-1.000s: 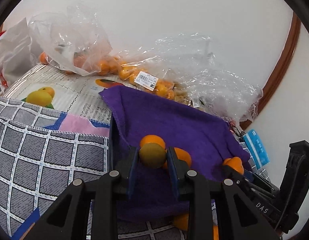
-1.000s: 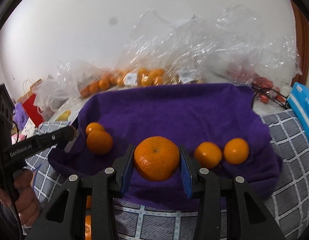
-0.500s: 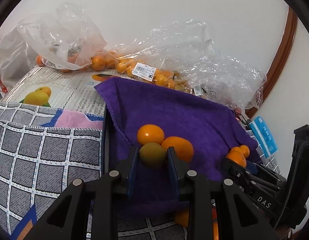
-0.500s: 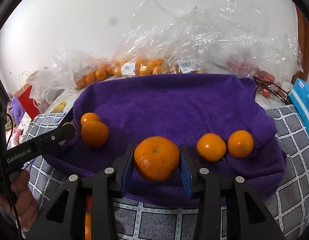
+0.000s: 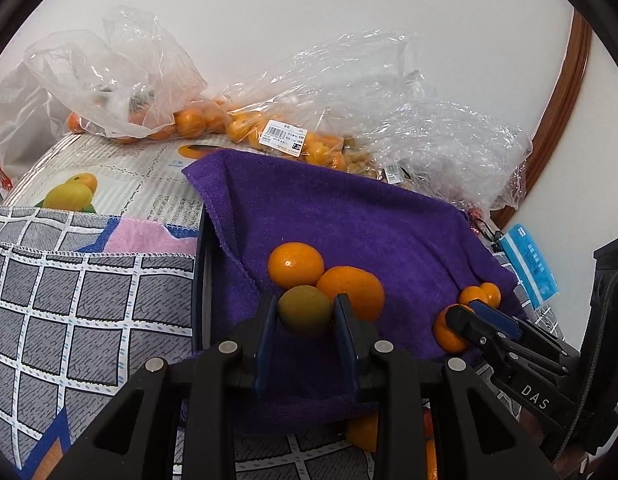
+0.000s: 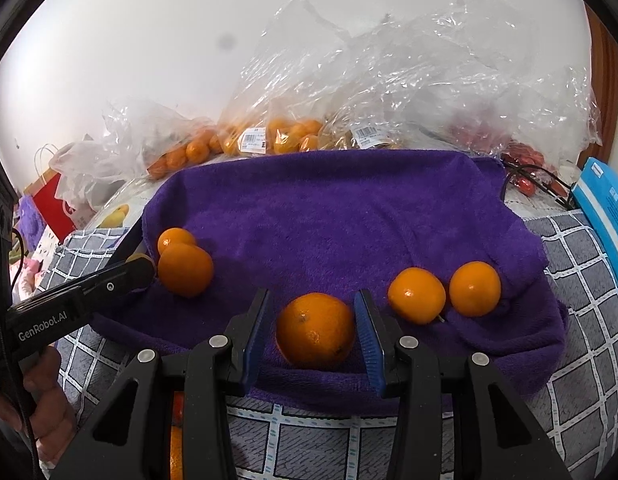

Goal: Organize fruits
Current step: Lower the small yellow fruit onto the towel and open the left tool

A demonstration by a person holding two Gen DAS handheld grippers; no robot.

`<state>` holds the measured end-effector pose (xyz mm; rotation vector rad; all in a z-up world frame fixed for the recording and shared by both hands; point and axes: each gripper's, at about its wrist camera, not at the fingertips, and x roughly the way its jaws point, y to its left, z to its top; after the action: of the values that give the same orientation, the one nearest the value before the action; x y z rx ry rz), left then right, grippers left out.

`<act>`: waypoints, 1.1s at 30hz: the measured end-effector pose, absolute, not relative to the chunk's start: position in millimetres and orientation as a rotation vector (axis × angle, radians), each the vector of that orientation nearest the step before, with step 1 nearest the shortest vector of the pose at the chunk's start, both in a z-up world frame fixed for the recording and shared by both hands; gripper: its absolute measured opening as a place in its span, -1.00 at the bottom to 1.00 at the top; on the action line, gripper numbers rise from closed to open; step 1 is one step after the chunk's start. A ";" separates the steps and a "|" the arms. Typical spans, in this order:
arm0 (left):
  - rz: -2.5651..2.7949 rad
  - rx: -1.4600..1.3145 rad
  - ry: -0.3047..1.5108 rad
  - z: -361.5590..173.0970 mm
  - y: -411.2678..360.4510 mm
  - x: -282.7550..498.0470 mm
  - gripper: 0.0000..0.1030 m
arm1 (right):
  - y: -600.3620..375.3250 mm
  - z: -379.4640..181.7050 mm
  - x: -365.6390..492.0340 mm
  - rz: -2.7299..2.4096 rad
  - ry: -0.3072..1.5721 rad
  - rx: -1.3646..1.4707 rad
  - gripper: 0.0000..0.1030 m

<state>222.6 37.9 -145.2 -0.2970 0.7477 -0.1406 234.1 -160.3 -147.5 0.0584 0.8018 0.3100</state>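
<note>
Released since earlier: right gripper (image 6: 315,332) jaws parted, orange (image 6: 315,330) resting at purple towel (image 6: 349,216) front edge; left gripper (image 5: 305,312) clamping greenish fruit (image 5: 305,310) beside left-edge pair, likely for grouping.

Left gripper (image 5: 305,322) clamps a greenish-yellow fruit (image 5: 305,310) over the purple towel (image 5: 349,216). Two oranges (image 5: 296,263) touch just beyond it. At lower right, the right gripper (image 5: 461,314) sits against another orange (image 5: 447,332).

Fuzzy matt purple towel (image 6: 349,216), crinkly glossy clear plastic bags (image 6: 409,92), woven checked cloth (image 5: 69,300)
</note>
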 end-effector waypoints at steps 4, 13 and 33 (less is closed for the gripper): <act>-0.137 -0.290 0.728 -142.5 37.9 220.7 -0.46 | -162.4 -143.1 231.0 0.296 0.774 0.057 -0.07; -0.144 -0.284 0.634 -127.9 39.3 209.4 -0.15 | -165.6 -137.7 226.6 0.294 0.734 0.067 -0.03; -0.182 -0.312 0.548 -110.5 36.5 189.6 -0.16 | -176.0 -101.8 194.1 0.234 0.635 0.076 -0.04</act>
<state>189.6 36.5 -110.5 -0.3121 0.5477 -0.1817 194.1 -176.0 -101.8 0.0759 0.6352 0.2337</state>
